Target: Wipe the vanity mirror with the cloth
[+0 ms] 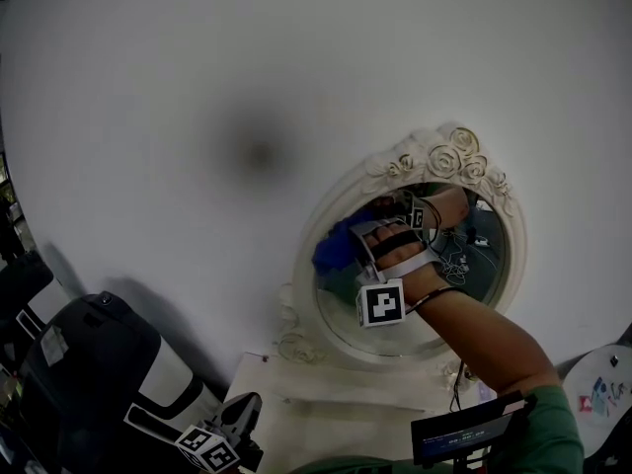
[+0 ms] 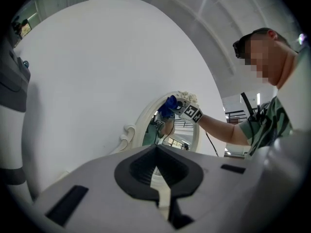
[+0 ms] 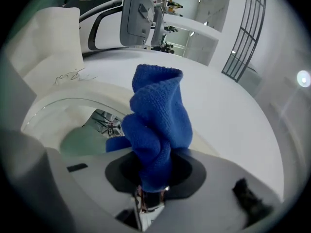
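Observation:
An oval vanity mirror [image 1: 484, 255] in a white frame carved with roses [image 1: 449, 156] stands against a white wall. A person's hand holds my right gripper [image 1: 348, 243] up to the left side of the glass. It is shut on a bunched blue cloth [image 1: 331, 250], which lies against the glass near the frame. In the right gripper view the cloth [image 3: 155, 125] rises out of the jaws [image 3: 153, 188], with the mirror glass [image 3: 80, 142] just behind. My left gripper [image 1: 237, 421] hangs low at the bottom left, away from the mirror, shut and empty [image 2: 158, 178].
A white vanity top [image 1: 326, 413] lies under the mirror. A black and white bulky object [image 1: 99, 363] stands at the lower left. A dark flat device [image 1: 469, 433] sits at the person's chest, with a thin cable [image 1: 456, 388] running from the wrist.

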Demonstrator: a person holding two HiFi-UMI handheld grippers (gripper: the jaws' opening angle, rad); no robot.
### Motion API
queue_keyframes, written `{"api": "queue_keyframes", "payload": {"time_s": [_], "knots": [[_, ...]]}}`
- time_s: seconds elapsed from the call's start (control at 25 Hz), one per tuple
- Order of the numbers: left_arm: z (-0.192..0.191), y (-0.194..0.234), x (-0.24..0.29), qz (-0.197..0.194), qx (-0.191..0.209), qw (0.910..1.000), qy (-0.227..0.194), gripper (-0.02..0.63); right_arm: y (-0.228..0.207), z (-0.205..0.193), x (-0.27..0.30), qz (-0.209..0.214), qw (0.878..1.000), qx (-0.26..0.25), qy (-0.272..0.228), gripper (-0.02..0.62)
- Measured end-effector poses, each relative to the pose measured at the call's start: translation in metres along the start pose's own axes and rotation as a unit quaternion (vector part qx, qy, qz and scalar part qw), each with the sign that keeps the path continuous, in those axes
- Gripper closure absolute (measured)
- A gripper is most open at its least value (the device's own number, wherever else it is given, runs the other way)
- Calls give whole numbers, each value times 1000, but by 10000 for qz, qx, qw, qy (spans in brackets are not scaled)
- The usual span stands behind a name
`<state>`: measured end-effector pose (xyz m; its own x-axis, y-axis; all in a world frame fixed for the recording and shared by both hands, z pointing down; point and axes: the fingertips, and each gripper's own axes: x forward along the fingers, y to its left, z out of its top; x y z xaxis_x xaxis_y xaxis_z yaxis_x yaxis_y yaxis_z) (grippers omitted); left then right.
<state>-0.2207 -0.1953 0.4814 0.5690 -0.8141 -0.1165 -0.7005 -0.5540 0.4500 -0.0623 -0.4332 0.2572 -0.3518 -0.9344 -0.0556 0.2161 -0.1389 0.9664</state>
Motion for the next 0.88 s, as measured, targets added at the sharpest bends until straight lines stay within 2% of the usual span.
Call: {"api": "queue_keyframes", "payload": {"time_s": [0.2, 0.48, 0.68, 0.88], "knots": [[0, 14, -14, 193, -28, 9998, -43, 600, 5, 1, 9, 16, 9999, -87, 63, 506], [-4, -2, 8, -91, -42, 9999, 50, 600, 6, -14, 3, 126, 9997, 75, 179, 506], [-7, -6, 19, -218, -37, 9996, 163, 600, 12, -55, -19, 148, 9988, 169, 426, 506], [-11, -17, 37, -432, -23, 9987, 271, 600, 22, -121, -56, 212, 9954, 172, 916, 506]]}}
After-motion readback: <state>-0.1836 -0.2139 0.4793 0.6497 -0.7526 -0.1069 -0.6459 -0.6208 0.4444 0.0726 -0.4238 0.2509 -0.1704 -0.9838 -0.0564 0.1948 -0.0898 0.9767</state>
